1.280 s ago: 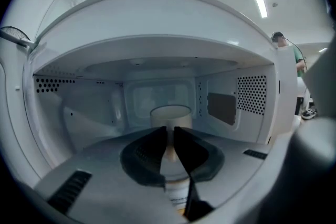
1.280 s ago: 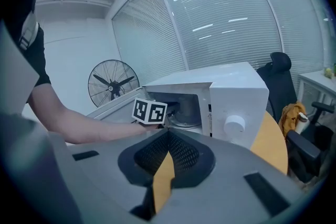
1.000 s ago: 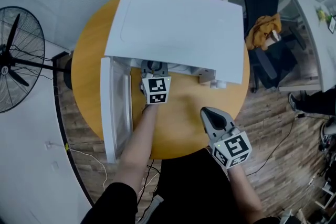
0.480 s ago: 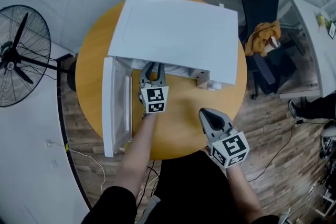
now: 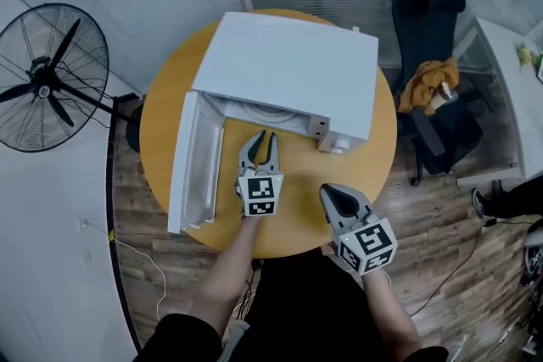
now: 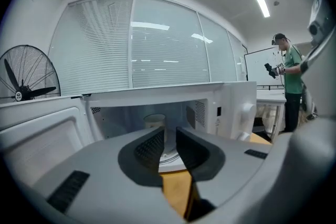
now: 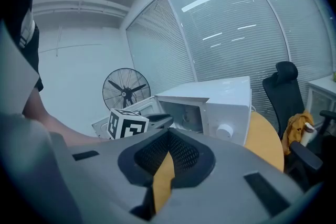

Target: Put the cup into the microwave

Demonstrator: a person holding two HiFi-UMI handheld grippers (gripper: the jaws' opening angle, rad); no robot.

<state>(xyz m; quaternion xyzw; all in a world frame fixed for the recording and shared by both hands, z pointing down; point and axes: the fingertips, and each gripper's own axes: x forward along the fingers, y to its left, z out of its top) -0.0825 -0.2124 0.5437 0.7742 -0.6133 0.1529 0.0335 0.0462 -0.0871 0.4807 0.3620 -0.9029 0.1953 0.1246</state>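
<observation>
Fingers of the left gripper (image 5: 265, 142) are sitting slightly apart, empty, backing toward 6 o'clock out of the microwave (image 5: 288, 72) and leaving the cup (image 6: 154, 122) inside; the right gripper (image 5: 333, 192) is idling, fingers together.

One microwave (image 5: 288, 72), one cup (image 6: 154, 121), one fan (image 5: 51, 80), one chair (image 5: 428, 21), one surface (image 5: 293, 161); two grippers: left gripper (image 5: 264, 140), right gripper (image 5: 328, 194).
</observation>
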